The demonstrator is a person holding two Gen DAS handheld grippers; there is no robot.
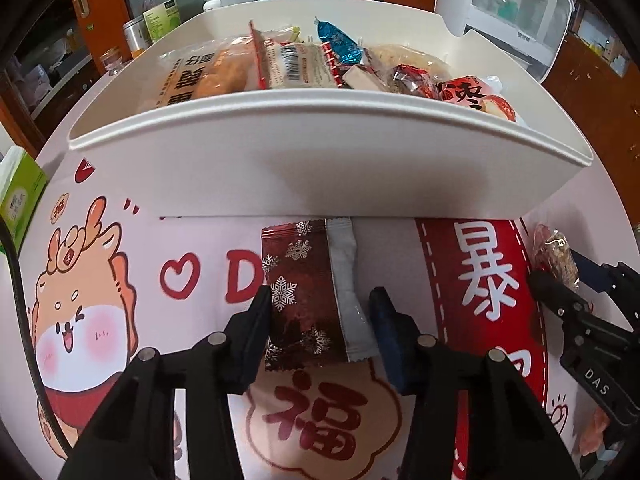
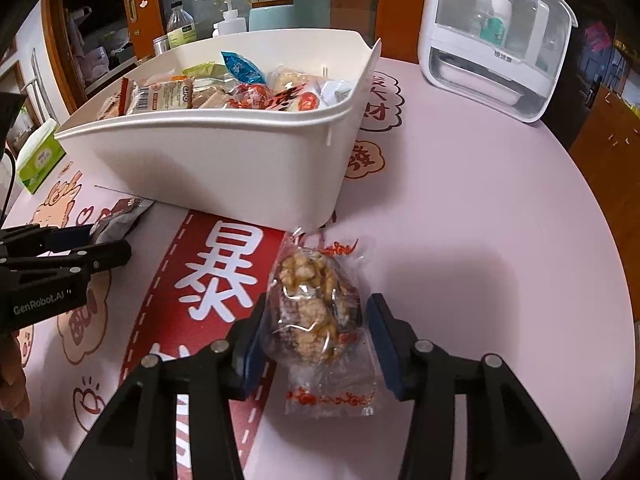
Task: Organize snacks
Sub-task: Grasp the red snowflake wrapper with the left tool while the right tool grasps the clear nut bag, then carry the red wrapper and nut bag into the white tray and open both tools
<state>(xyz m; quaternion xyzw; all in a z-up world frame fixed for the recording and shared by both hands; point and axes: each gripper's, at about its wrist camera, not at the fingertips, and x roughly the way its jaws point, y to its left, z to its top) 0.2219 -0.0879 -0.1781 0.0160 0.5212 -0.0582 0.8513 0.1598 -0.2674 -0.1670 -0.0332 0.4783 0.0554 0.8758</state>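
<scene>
A white bin [image 1: 304, 168] [image 2: 224, 160] full of wrapped snacks stands on the table. In the left wrist view my left gripper [image 1: 320, 320] is open around a dark red snowflake packet [image 1: 300, 296] lying flat just in front of the bin. In the right wrist view my right gripper [image 2: 314, 328] is open around a clear-wrapped puffed rice ball [image 2: 316, 308] lying on the table; the left finger pad is next to the wrapper. The right gripper [image 1: 576, 300] shows at the right edge of the left wrist view, the left gripper [image 2: 100, 244] at the left of the right wrist view.
A pink tablecloth [image 2: 460, 220] with red cartoon prints covers the round table. A green tissue box [image 2: 40, 156] sits at the left edge. A white appliance with a clear lid [image 2: 492, 40] stands at the back right. Bottles and jars [image 2: 182, 24] stand behind the bin.
</scene>
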